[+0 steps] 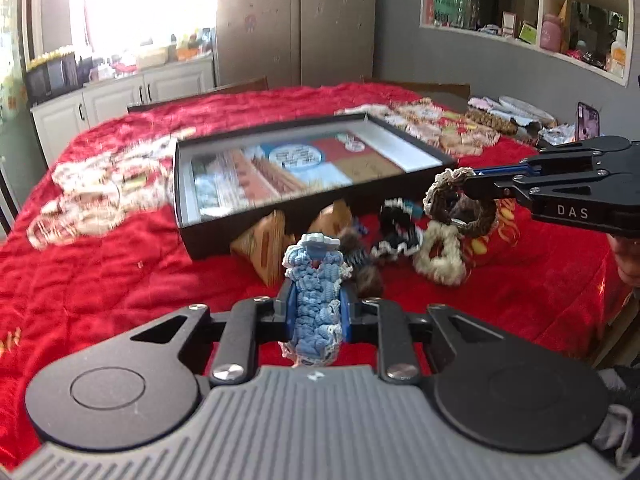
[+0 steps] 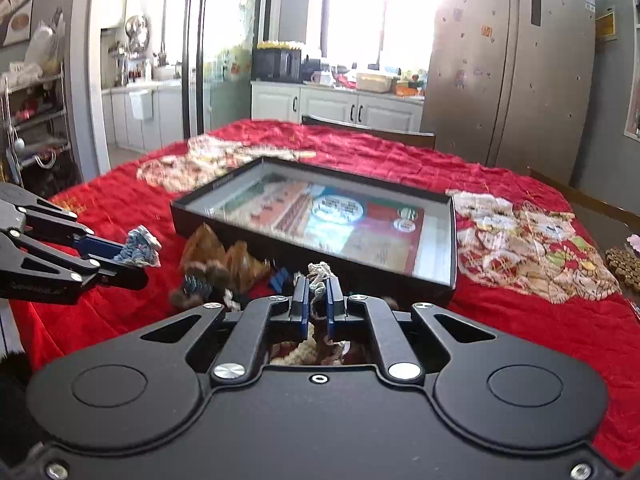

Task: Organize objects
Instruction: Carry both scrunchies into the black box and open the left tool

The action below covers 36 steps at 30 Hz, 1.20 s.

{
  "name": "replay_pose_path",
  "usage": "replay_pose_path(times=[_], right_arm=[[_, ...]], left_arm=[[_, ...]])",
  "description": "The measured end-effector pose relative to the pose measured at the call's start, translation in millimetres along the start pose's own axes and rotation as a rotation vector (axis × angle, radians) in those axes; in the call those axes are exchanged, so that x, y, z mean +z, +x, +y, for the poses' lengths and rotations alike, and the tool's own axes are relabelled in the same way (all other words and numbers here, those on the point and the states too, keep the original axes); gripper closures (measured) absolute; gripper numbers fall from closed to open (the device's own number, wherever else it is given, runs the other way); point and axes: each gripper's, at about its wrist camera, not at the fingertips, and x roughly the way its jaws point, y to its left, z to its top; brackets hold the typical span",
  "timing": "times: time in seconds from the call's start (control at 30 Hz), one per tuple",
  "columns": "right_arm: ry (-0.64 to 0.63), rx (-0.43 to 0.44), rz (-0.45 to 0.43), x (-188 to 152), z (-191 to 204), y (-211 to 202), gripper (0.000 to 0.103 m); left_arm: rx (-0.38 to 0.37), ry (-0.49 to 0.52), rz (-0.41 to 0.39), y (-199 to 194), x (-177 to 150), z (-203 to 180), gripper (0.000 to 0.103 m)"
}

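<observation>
Nearest, the left gripper (image 1: pixel 318 276) is clamped on a blue crocheted scrunchie (image 1: pixel 316 304), which stands lengthwise between its jaws. The right gripper (image 2: pixel 319 280) is pinched on a brown and cream scrunchie (image 1: pixel 460 204), whose ring hangs off its tips. More scrunchies (image 1: pixel 400 232) lie on the red cloth (image 1: pixel 120 272) just below. Directly ahead of both sets of jaws sits the black box (image 1: pixel 248 232), its long side facing them; I judge both hands about equally near it.

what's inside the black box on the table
No loose items show inside the black box, only a colourful printed sheet covering its floor. Anything under that sheet is hidden.
</observation>
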Motion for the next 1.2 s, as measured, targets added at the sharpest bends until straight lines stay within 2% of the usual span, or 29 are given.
replay_pose_path(times=[0.23,0.47,0.6,0.77,1.0,1.2], right_arm=[[-0.011,-0.011,-0.052,24,-4,1,0.095],[-0.006,-0.075,-0.114,57,-19,24,0.095],[0.012,-0.11,-0.116,75,-34,53,0.095],[0.012,-0.143,-0.068,85,-49,103,0.095],[0.004,-0.174,-0.028,87,-59,166,0.095],[-0.011,-0.179,-0.013,84,-56,201,0.095]], left_arm=[[0.004,0.001,-0.025,7,26,7,0.079],[0.03,-0.015,-0.062,30,64,25,0.079],[0.059,-0.018,-0.07,56,86,35,0.078],[0.084,-0.048,-0.042,98,105,52,0.078],[0.131,-0.094,-0.022,148,123,69,0.078],[0.16,-0.107,0.011,181,130,75,0.078]])
